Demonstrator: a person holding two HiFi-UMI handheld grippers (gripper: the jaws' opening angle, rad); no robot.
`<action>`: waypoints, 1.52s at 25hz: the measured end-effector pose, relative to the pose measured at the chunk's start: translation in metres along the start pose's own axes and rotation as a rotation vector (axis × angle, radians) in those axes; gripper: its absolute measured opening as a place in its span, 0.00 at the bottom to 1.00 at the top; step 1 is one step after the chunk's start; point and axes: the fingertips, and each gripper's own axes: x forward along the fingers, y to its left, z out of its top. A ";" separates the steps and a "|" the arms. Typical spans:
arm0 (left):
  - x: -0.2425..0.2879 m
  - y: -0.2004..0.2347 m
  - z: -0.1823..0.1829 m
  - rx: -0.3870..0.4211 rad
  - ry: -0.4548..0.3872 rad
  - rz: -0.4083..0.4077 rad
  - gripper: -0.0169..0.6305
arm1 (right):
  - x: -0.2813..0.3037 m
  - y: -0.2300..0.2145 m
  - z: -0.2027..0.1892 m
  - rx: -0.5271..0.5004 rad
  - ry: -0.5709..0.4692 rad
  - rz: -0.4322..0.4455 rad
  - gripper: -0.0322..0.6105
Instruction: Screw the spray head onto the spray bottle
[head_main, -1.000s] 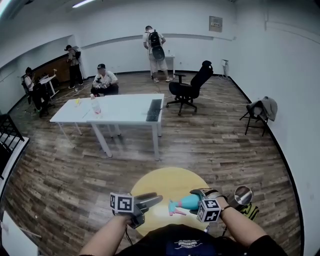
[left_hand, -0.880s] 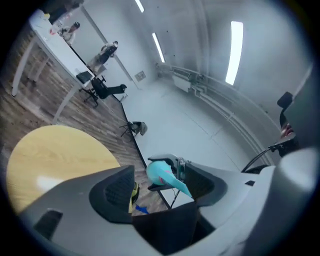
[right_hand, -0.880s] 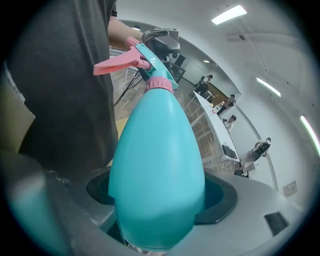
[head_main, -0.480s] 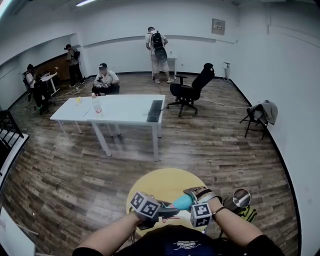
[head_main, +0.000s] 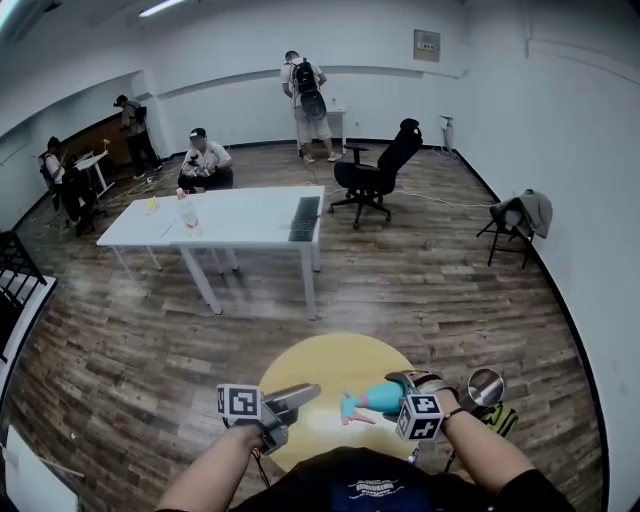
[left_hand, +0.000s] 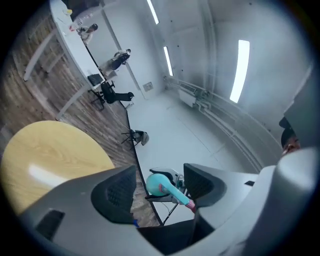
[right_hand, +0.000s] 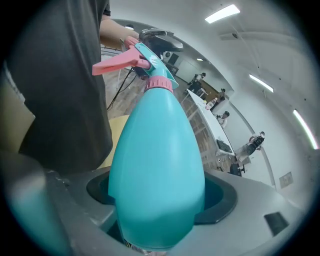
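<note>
Yellow wood-grain top of a round table (head_main: 335, 352) on a dark plank floor (head_main: 140, 350) in a white-walled room. Over the table's edge nearest the person, the right gripper (head_main: 398, 392) clamps the body of a teal spray bottle (head_main: 380, 401). Its spray head (head_main: 350, 410) sits on the neck and points toward the left gripper (head_main: 300, 393), which is apart from it. The left jaws have just been opening and stand wide, with nothing between them. Behind are a long white table (head_main: 250, 218), a black office chair (head_main: 380, 172) and several people (head_main: 205, 160) near the far wall.

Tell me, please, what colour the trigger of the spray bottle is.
Pink trigger on a teal spray bottle; it shows best in the right gripper view.
</note>
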 end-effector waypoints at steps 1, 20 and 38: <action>-0.005 0.006 -0.001 -0.009 0.009 0.015 0.54 | -0.001 -0.001 -0.004 -0.007 0.015 -0.015 0.73; 0.063 -0.011 -0.082 0.530 0.447 0.147 0.42 | 0.005 0.024 0.051 -0.174 -0.025 0.062 0.73; 0.071 0.002 -0.078 0.365 0.424 0.114 0.37 | 0.016 -0.003 0.023 -0.261 0.077 -0.091 0.73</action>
